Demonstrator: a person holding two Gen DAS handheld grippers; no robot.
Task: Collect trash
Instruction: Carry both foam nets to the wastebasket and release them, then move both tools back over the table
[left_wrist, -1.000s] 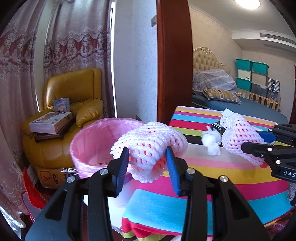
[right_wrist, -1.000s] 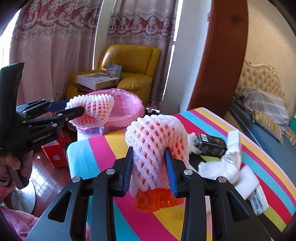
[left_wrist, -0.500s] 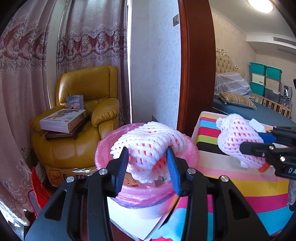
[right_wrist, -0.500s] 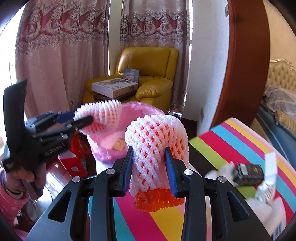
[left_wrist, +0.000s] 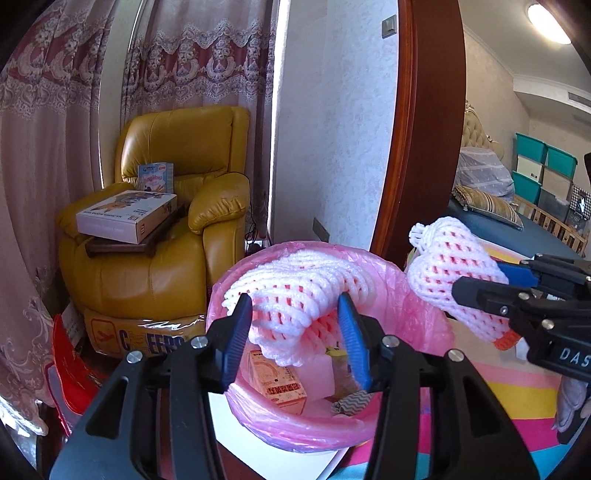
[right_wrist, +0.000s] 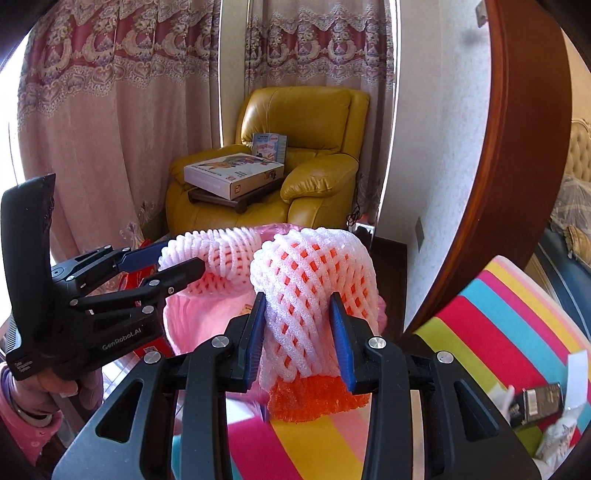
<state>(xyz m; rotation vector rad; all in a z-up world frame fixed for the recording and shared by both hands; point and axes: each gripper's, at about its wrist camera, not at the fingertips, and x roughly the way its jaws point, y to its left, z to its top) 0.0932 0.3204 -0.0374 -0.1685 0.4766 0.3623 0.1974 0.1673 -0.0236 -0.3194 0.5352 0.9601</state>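
Note:
My left gripper (left_wrist: 295, 339) is shut on a white foam fruit net (left_wrist: 299, 295) and holds it right above the open pink-lined trash bin (left_wrist: 413, 302). The bin holds a small carton (left_wrist: 277, 380) and wrappers. My right gripper (right_wrist: 299, 339) is shut on a second white-and-orange foam net (right_wrist: 314, 295) at the bin's right edge, over the striped table. In the left wrist view that net (left_wrist: 458, 280) and right gripper (left_wrist: 491, 284) come in from the right. In the right wrist view the left gripper (right_wrist: 173, 266) holds its net (right_wrist: 214, 254) over the bin (right_wrist: 207, 325).
A striped tablecloth (right_wrist: 491, 317) covers the table, with a dark packet (right_wrist: 539, 402) and white paper scraps (right_wrist: 572, 369) on its right part. A yellow armchair (left_wrist: 177, 229) with boxes stands behind the bin. A wooden door frame (left_wrist: 421, 129) rises at the right.
Both grippers have moved left from over the table toward the bin. The left net now hangs above the bin opening; the right net has reached the bin's edge.

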